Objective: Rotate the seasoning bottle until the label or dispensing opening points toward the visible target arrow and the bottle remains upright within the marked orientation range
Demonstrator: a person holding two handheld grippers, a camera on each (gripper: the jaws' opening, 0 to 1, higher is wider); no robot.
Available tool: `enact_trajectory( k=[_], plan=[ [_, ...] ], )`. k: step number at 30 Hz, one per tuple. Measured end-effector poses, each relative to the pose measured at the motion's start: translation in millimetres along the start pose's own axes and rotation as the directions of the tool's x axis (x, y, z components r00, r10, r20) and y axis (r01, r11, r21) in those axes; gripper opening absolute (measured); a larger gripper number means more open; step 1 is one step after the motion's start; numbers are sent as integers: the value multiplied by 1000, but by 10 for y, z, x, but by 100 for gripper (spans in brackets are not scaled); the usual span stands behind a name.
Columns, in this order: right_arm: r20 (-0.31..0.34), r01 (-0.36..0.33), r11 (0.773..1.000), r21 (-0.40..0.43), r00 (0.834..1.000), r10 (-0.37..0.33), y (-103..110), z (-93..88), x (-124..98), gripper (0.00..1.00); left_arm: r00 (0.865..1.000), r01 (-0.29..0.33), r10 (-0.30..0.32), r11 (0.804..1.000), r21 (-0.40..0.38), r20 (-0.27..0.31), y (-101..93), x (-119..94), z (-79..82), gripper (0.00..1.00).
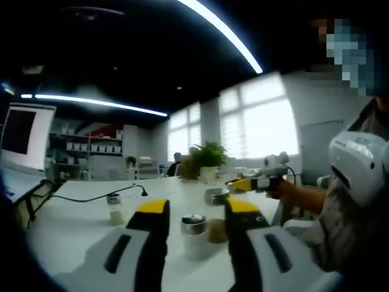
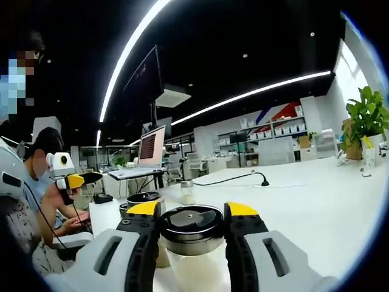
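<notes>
In the right gripper view, a seasoning bottle (image 2: 191,226) with a round metal cap and pale contents stands upright between my right gripper (image 2: 192,210) jaws. The yellow-tipped jaws touch both sides of the cap. In the left gripper view, a small bottle (image 1: 193,234) with a metal cap and white contents stands on the white table (image 1: 79,225), just ahead of my left gripper (image 1: 197,207). The left jaws are open, with a gap on each side of that bottle. A second bottle (image 1: 216,214) with brownish contents stands right behind it.
A third small jar (image 1: 113,208) and a black cable (image 1: 91,198) lie on the table to the left. A person's hand holds another yellow-tipped gripper (image 1: 252,182) at the right. In the right gripper view there are a dark-lidded jar (image 2: 141,198), a small jar (image 2: 186,191), a laptop (image 2: 149,152) and a potted plant (image 2: 364,121).
</notes>
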State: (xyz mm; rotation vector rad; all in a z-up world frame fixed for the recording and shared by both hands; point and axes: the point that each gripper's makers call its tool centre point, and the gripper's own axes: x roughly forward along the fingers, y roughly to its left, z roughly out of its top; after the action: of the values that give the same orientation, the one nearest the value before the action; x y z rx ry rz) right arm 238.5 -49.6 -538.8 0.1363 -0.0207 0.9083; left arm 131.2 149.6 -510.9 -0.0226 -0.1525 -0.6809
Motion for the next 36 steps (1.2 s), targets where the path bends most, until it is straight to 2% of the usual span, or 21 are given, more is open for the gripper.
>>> enact_trajectory(
  k=[8,9,10,11,13,16,18,20,24,27,29,33,36],
  plan=[
    [1,-96,995,9,995,96,36,-9,-1,42,1000,-10,10,1000,1,5,40,-37,30,38],
    [-19,-111,994,-7,994,111,45,-41,-11,43,1000,-14,14,1000,2,6,48,-41,31,38],
    [-38,-102,995,-17,994,101,32,-74,-10,44,1000,-16,16,1000,3,6,53,-46,33,38],
    [-46,-80,996,-45,996,78,4,-82,-6,52,1000,-18,18,1000,5,8,55,-51,37,38],
    [-30,-59,997,-52,998,57,4,-40,-15,61,1000,-21,20,1000,4,12,59,-56,47,38],
    [32,-40,999,12,999,39,25,100,-62,53,1000,-30,30,999,21,4,75,-70,46,38],
    [52,-36,998,53,998,33,46,149,-86,52,996,-75,78,995,68,-34,153,-84,-15,38],
    [54,-16,998,58,998,13,53,157,-91,52,992,-112,117,989,97,-53,217,-95,-48,38],
    [12,10,1000,10,1000,-10,70,96,-47,51,992,-113,118,989,91,-43,226,-115,-30,38],
    [-8,28,999,-17,1000,-28,52,67,-27,46,993,-111,114,990,86,-34,218,-118,-13,38],
    [-18,43,999,-32,999,-43,7,53,-32,39,993,-111,115,990,88,-34,220,-119,-14,38],
    [-21,17,1000,9,1000,-17,-15,15,-35,40,993,-102,107,991,86,-45,210,-108,-43,38],
    [-32,1,1000,3,999,-1,11,14,-32,39,993,-96,101,991,92,-53,201,-102,-58,38]
  ],
)
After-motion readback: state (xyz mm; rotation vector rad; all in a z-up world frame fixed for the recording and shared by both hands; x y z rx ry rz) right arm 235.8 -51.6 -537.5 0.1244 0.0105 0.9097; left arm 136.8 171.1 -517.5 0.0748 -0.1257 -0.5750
